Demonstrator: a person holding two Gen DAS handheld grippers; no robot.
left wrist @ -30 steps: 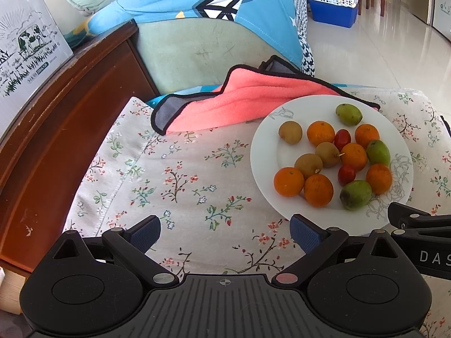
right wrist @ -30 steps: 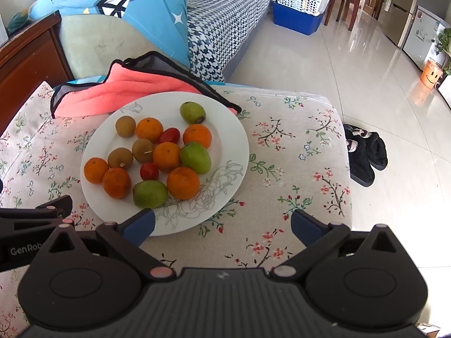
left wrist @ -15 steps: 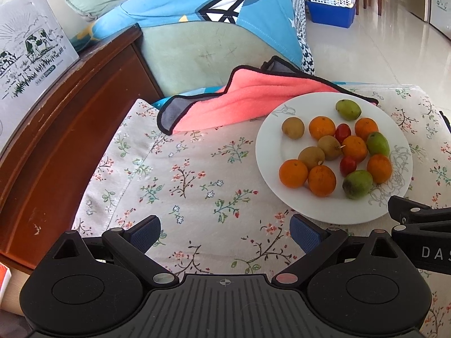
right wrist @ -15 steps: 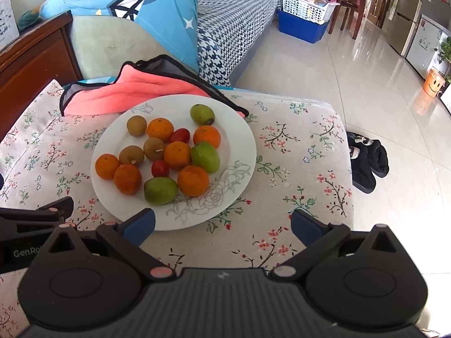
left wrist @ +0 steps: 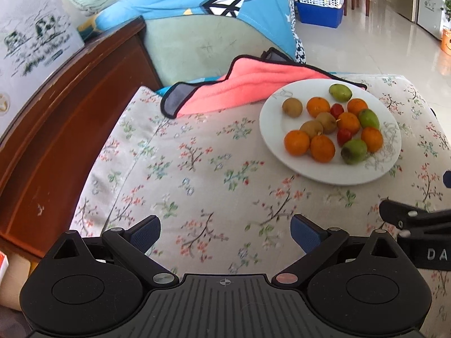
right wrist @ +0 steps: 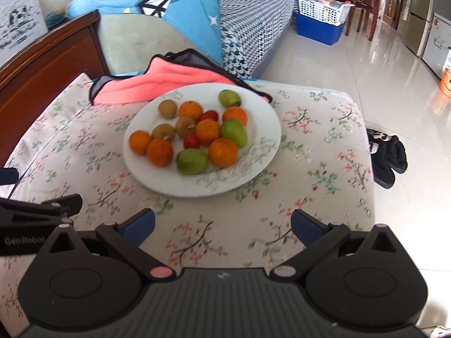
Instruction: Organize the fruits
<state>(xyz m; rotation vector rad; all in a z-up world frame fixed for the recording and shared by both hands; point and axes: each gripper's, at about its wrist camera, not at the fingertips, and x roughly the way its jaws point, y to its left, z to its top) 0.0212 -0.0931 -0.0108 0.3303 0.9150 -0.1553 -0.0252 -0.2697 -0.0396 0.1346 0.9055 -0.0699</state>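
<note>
Both grippers farther back from plate (right wrist: 262, 118) w/ fruit (right wrist: 207, 131), level, fingers (left wrist: 145, 232) wide, empty.

A pink cloth (right wrist: 169, 83) is draped over the far edge of the floral cushion (right wrist: 310, 197), and black slippers (right wrist: 387, 155) are seen on the floor beside its right edge.

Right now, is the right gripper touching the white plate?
Apart. In the right wrist view, floral cloth shows between the open right gripper and the near rim of the white plate.
</note>
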